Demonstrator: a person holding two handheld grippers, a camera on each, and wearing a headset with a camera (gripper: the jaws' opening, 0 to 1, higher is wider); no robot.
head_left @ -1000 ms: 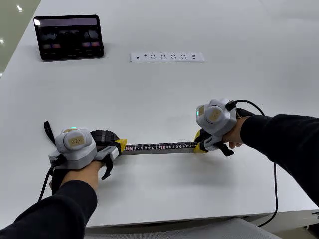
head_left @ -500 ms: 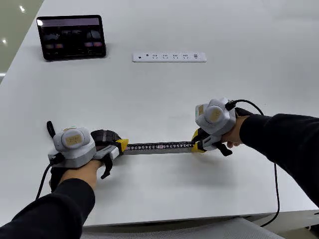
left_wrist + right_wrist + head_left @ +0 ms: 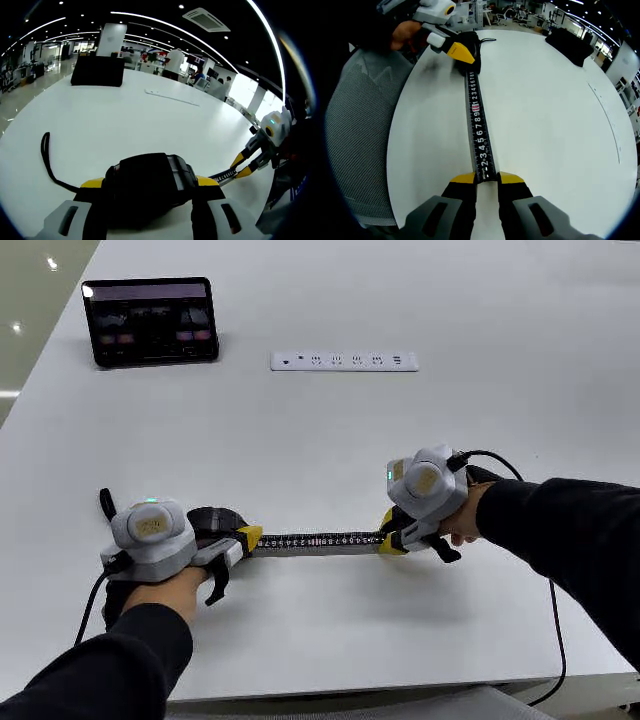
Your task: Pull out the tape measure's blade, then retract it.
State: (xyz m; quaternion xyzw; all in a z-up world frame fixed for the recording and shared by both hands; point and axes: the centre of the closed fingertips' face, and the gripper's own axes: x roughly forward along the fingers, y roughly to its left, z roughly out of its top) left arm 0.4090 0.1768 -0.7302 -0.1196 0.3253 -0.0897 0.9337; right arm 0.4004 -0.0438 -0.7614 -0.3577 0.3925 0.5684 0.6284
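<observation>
The tape measure's black case (image 3: 213, 521) lies on the white table (image 3: 320, 450) at the front left, and my left gripper (image 3: 238, 540) is shut on it. Seen from the left gripper view, the case (image 3: 150, 185) sits between the yellow-tipped jaws. The black blade (image 3: 320, 539) with white numbers runs right from the case to my right gripper (image 3: 388, 537), which is shut on the blade's end. In the right gripper view the blade (image 3: 479, 130) stretches from the jaws to the case (image 3: 471, 50), flat along the table.
A dark tablet (image 3: 150, 320) stands at the back left and a white power strip (image 3: 343, 361) lies behind the middle. The case's black strap (image 3: 105, 502) trails left. A cable (image 3: 553, 620) hangs off the near edge, where a mesh chair (image 3: 360, 125) stands.
My right gripper has come a little closer to the left one, and the span of blade between them is shorter. The camera has shifted slightly.
</observation>
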